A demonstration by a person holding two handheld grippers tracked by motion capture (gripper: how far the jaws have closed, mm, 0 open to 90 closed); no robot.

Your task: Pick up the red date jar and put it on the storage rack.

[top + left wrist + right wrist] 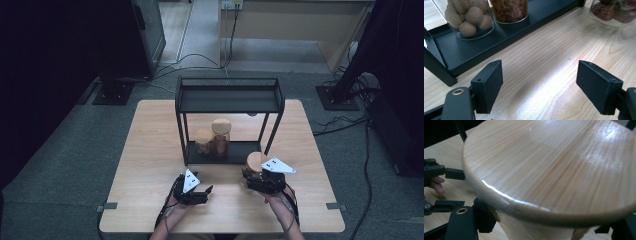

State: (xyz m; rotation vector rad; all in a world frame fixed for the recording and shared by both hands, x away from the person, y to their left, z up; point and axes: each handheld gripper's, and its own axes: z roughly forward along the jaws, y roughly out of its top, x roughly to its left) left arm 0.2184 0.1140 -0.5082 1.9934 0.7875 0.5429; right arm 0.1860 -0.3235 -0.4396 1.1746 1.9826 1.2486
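The right gripper point(256, 176) grasps a jar point(255, 165) with a wooden lid point(554, 167) at the table point(150, 150), just in front of the black shelf point(229, 100); its jaws seem pressed to the glass below the lid (the contact is partly hidden). The left gripper point(539, 85) stands released over bare wood, nothing between its jaws.

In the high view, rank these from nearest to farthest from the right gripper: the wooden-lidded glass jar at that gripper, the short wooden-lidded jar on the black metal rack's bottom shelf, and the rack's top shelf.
1. Wooden-lidded glass jar: between the right gripper's jaws, in front of the rack.
2. Short wooden-lidded jar: bottom shelf, left of the taller one.
3. Top shelf: farthest back.
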